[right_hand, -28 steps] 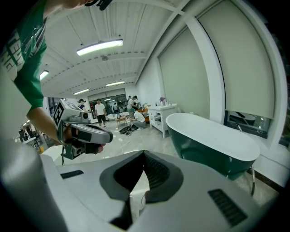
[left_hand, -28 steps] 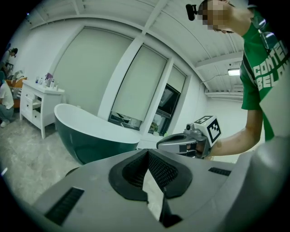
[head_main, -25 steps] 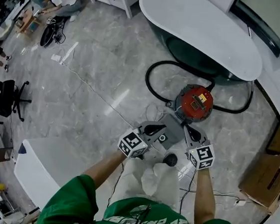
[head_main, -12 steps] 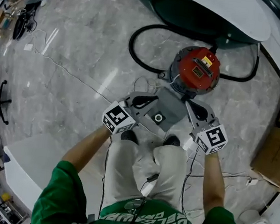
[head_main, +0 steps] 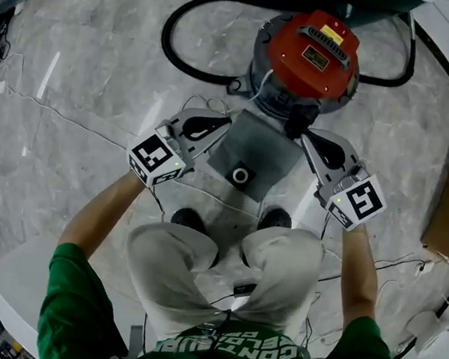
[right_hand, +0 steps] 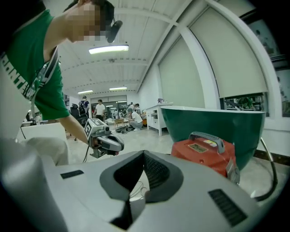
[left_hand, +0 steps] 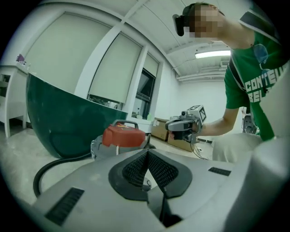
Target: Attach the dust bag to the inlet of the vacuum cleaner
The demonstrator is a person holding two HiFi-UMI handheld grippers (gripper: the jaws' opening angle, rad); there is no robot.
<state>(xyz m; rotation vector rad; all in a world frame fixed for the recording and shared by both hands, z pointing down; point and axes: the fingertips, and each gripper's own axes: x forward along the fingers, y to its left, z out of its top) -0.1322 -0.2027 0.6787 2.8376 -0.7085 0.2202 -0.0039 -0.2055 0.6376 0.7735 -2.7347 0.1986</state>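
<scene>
Beside the vacuum cleaner (head_main: 315, 52), left claw (head_main: 224, 126) and right claw (head_main: 304, 137) clamp opposite edges of the dust bag (head_main: 254, 144).

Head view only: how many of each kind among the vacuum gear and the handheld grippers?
vacuum cleaner: 1
dust bag: 1
black hose: 1
grippers: 2, left gripper and right gripper
Total: 5

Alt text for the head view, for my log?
A grey dust bag, its round collar facing up, is held by its edges between the left gripper and right gripper, close to the red-lidded vacuum cleaner on a marble floor.
</scene>
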